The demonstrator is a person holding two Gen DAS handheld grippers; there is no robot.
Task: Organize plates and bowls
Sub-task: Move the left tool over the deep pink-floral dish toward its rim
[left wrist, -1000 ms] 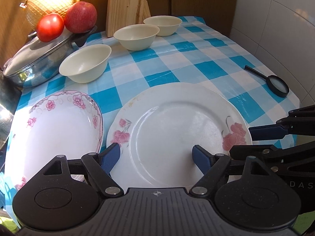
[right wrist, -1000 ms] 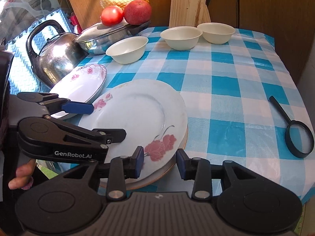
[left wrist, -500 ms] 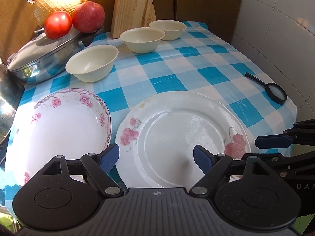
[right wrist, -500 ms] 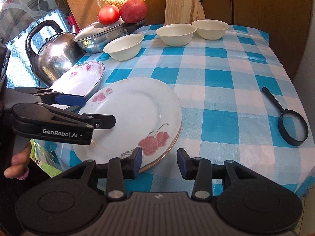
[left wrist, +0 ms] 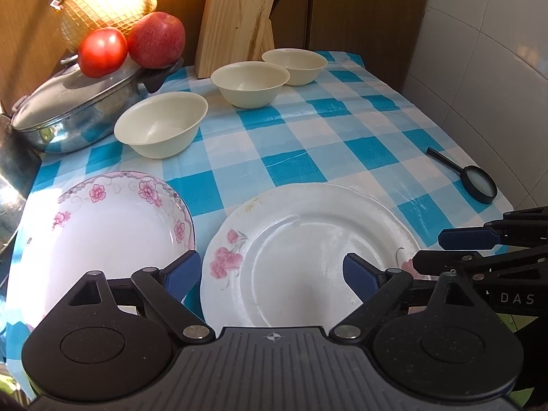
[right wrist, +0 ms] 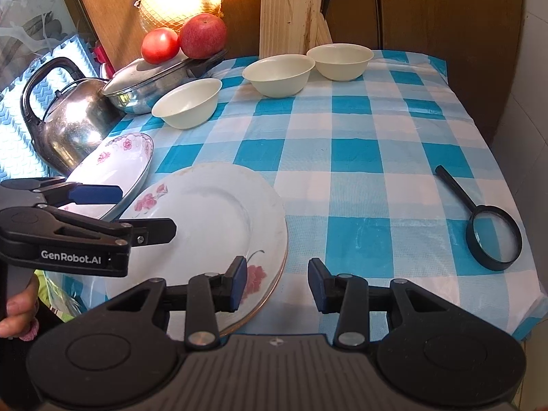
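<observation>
Plates beneath both down-tilted tools: left tool opening, empty; right tool narrow, empty.

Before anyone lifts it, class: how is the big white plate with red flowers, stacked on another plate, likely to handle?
The big white plate with red flowers looks glazed, so probably stiff, brittle and slippery under blue pads. It lies flat on a second plate's rim, so a push likely slides it rather than tipping it. Being wide, it may sag from a one-edge grip.

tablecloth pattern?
Blue and white checks on the tablecloth, clearest in the right wrist view.
</observation>
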